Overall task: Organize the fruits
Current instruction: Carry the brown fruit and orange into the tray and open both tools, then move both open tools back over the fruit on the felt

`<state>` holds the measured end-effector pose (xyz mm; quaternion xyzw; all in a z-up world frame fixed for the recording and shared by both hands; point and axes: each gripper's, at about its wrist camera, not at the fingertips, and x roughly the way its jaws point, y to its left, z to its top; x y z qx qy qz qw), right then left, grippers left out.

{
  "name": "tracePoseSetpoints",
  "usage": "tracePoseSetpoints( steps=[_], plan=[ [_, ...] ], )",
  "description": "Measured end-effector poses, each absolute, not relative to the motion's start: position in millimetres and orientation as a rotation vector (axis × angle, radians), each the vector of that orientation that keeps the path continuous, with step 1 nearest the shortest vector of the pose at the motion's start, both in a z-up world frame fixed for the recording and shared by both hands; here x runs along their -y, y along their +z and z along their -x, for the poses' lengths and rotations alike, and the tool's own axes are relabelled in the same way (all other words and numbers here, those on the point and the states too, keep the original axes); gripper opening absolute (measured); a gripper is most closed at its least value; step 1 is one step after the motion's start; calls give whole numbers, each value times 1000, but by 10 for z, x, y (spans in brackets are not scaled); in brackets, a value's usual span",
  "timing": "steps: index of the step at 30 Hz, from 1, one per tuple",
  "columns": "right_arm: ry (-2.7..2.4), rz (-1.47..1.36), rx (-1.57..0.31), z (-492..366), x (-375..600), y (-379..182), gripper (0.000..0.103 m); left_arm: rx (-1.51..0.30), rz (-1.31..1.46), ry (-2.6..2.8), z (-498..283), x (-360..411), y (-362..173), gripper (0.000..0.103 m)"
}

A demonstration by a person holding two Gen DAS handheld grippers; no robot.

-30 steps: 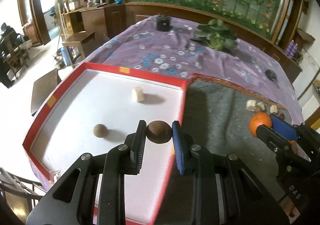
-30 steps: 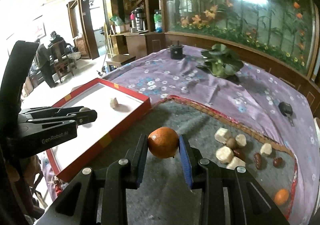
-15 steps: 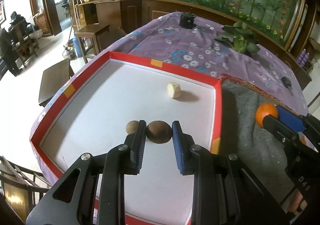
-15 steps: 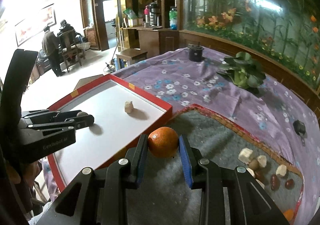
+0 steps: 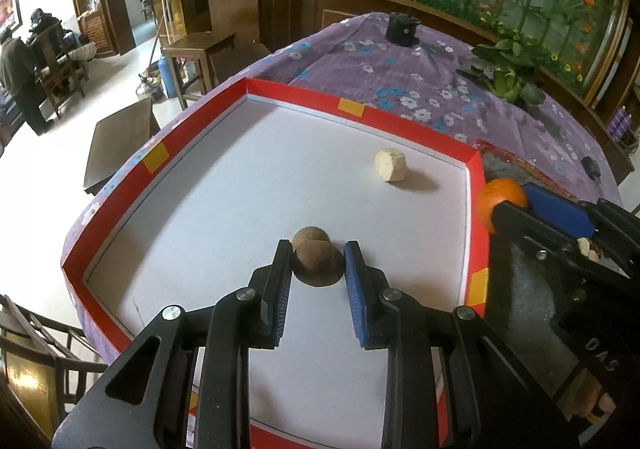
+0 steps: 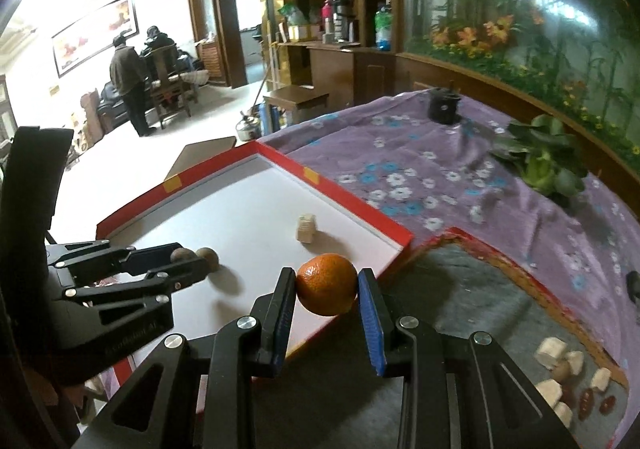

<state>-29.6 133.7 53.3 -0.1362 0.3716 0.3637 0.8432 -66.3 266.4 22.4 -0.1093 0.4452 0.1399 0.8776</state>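
Observation:
My left gripper [image 5: 316, 263] is shut on a brown round fruit [image 5: 318, 263] low over the white floor of the red-rimmed tray [image 5: 476, 217]. A second brown fruit [image 5: 306, 236] lies just behind it, close or touching. A pale banana piece [image 5: 390, 165] lies at the tray's far right. My right gripper [image 6: 327, 285] is shut on an orange [image 6: 326, 283] above the tray's near right rim [image 6: 394, 245]. The left gripper [image 6: 188, 263] shows in the right wrist view, with the loose brown fruit [image 6: 208, 258] beside it.
A grey mat [image 6: 460, 313] right of the tray holds banana pieces [image 6: 552, 349] and red dates [image 6: 600, 403]. The purple flowered cloth [image 6: 400, 153] carries a green plant [image 6: 540, 157] and a black cup [image 6: 442, 105]. People stand far left.
My left gripper has carried the brown fruit leftward over the tray until it sits beside the other brown fruit. My right gripper has brought the orange left, from over the mat to the tray's rim.

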Motion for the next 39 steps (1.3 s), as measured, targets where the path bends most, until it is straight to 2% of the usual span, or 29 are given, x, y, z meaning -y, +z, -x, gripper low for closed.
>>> tracePoseSetpoints(
  steps=[15,20,24,29,39],
  plan=[
    [840,314,-866,216,-1636,153,31,-947,244,327,651,-2736,136,26],
    [854,264,-885,199,-1552,171,36,-947,249,331,658,-2732,143,46],
    [856,218,-846,282,-1399,329,39,-921,246,341,686,-2701,229,55],
    [832,184,-816,370,-1146,493,43,-892,233,315,709,-2545,359,56],
    [699,135,-787,514,-336,634,43,-873,185,198,616,-1976,527,56]
  ],
)
